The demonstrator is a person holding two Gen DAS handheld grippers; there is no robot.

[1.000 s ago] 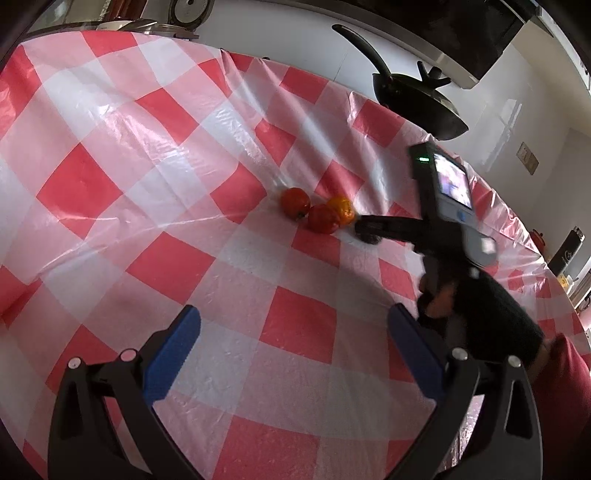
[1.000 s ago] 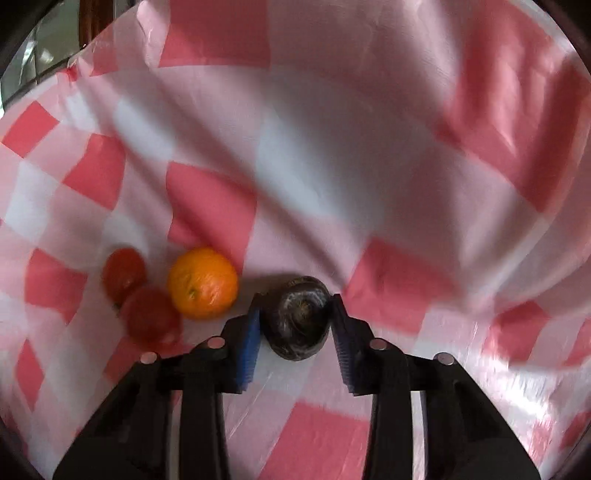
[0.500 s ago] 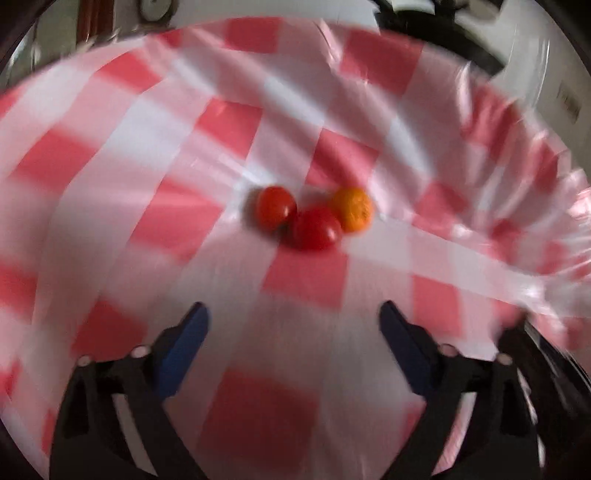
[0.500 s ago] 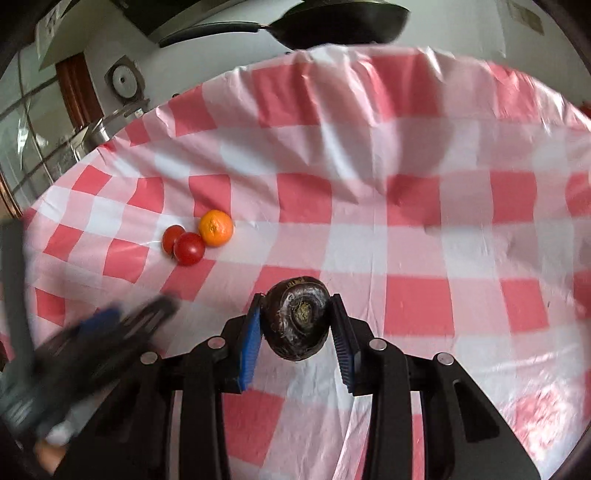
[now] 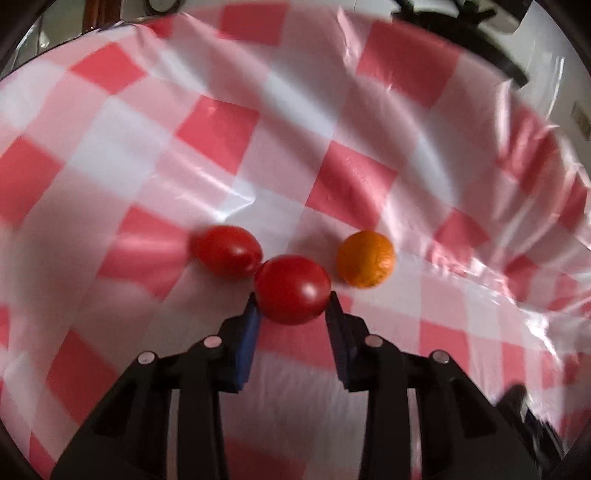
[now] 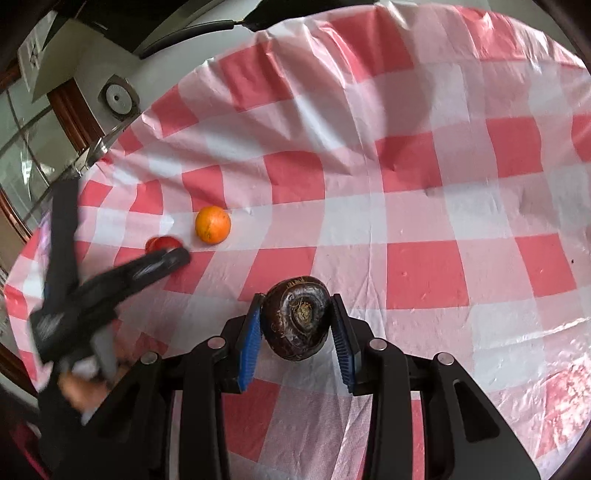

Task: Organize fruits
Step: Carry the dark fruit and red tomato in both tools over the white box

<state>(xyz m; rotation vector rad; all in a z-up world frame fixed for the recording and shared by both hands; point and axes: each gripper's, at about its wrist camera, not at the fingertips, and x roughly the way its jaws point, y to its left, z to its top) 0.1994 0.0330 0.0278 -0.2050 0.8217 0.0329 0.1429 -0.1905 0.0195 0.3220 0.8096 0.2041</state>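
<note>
A red tomato [image 5: 291, 289] sat pinched between our left gripper's [image 5: 293, 295] blue pads, which had just been closing; a second tomato [image 5: 228, 250] touched it, an orange [image 5: 366, 258] lay near on the checked cloth [image 5: 369, 177]. Our right gripper [image 6: 295, 314] clamped a dark purple fruit [image 6: 296, 317].

Glossy plastic tablecloth [image 5: 236, 155]; shiny smooth tomato [image 5: 291, 290]; dimpled orange [image 5: 365, 258].

Red-and-white checked tablecloth [image 6: 424, 206], dark frying pan [image 6: 207, 27], window [image 6: 22, 147]

Dark round fruit [image 6: 296, 317] between right tongs [image 6: 296, 325]
</note>
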